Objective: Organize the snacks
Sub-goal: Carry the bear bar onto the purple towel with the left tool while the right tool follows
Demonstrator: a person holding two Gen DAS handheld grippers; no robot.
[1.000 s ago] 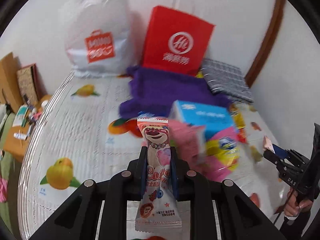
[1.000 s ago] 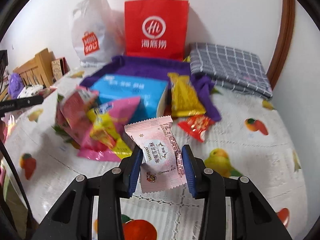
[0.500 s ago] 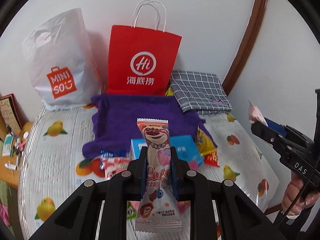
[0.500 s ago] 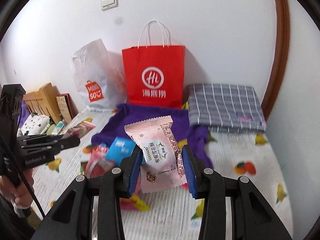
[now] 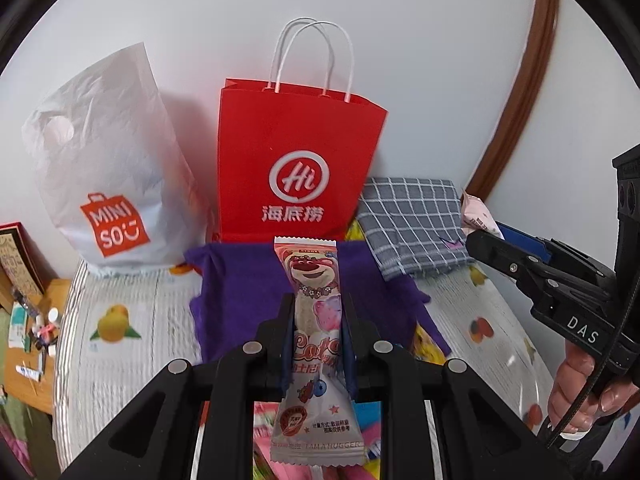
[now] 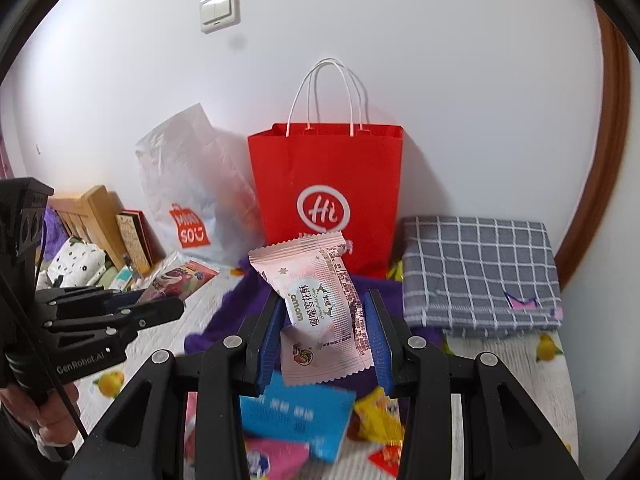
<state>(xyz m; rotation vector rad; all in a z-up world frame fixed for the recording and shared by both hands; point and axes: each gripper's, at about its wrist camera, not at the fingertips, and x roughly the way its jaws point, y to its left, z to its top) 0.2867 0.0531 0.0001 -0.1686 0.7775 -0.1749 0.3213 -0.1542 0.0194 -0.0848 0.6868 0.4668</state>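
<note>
Here the left gripper (image 5: pixel 316 344) pinches a bear-print snack bar (image 5: pixel 316 344) upright, long axis toward twelve o'clock, straight at the red paper bag (image 5: pixel 298 160). The right gripper (image 6: pixel 322 328) clamps a pink snack packet (image 6: pixel 320 312), the same bag (image 6: pixel 326 184) likewise at twelve, seemingly equally near.

Even, soft daylight fills both views, bright on the white wall (image 5: pixel 420 60), with no glare. The red paper bag (image 5: pixel 298 160) and white plastic bag (image 5: pixel 104 160) throw faint shadows on the wall behind them. Fisheye bending curves the brown door frame (image 5: pixel 516 96) and darkens the corners to black. In the right wrist view, the blue box (image 6: pixel 296 416) and nearby packets on the bed are smeared by motion blur.
</note>
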